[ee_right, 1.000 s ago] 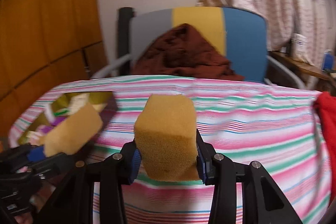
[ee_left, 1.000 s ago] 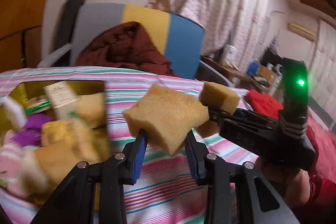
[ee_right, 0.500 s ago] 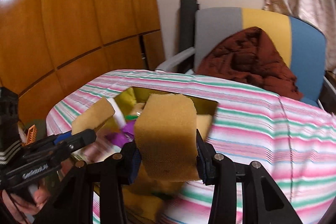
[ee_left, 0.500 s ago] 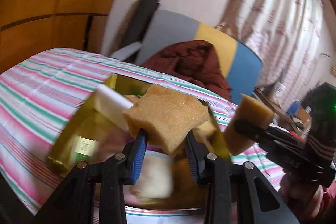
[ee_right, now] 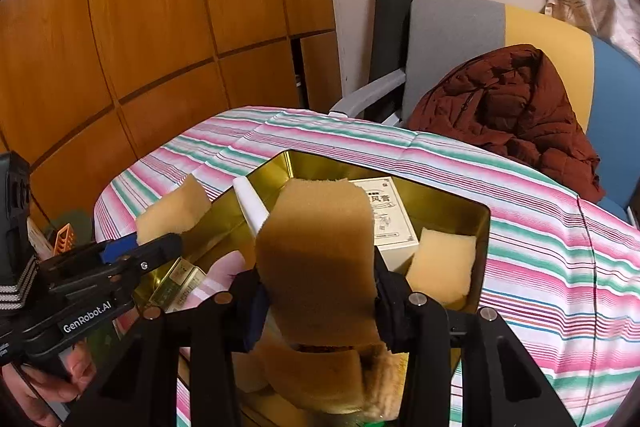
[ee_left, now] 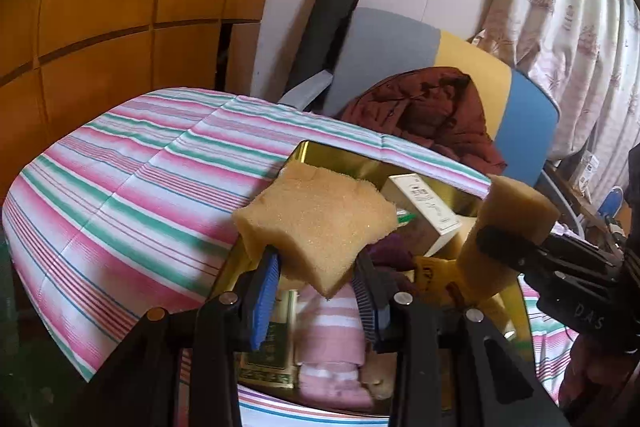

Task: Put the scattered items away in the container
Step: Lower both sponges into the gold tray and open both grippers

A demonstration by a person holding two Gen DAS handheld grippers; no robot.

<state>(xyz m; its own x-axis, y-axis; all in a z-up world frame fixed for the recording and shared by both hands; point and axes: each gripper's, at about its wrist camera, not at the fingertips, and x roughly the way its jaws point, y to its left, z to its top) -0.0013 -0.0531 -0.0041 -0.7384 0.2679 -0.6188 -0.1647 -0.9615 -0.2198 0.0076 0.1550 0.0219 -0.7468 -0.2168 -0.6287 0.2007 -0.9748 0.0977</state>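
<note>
we hold a sponge (ee_left: 316,211) in left fingers (ee_left: 316,291) | another sponge (ee_right: 320,251) in right fingers (ee_right: 320,303) | go low over gold box (ee_right: 448,203), then let go softly

My way into the gold tin (ee_right: 448,205) is crowded: white box (ee_right: 390,219), loose sponge (ee_right: 442,269) and pink cloth (ee_left: 332,331) fill it. The striped worktop (ee_left: 132,187) lies bare; chair (ee_right: 452,39) blocks beyond.

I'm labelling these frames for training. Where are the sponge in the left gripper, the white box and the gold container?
sponge in the left gripper (ee_left: 316,215), left wrist view, top face.
white box (ee_right: 386,219), right wrist view, printed top.
gold container (ee_right: 448,205), right wrist view, inner far wall.
</note>
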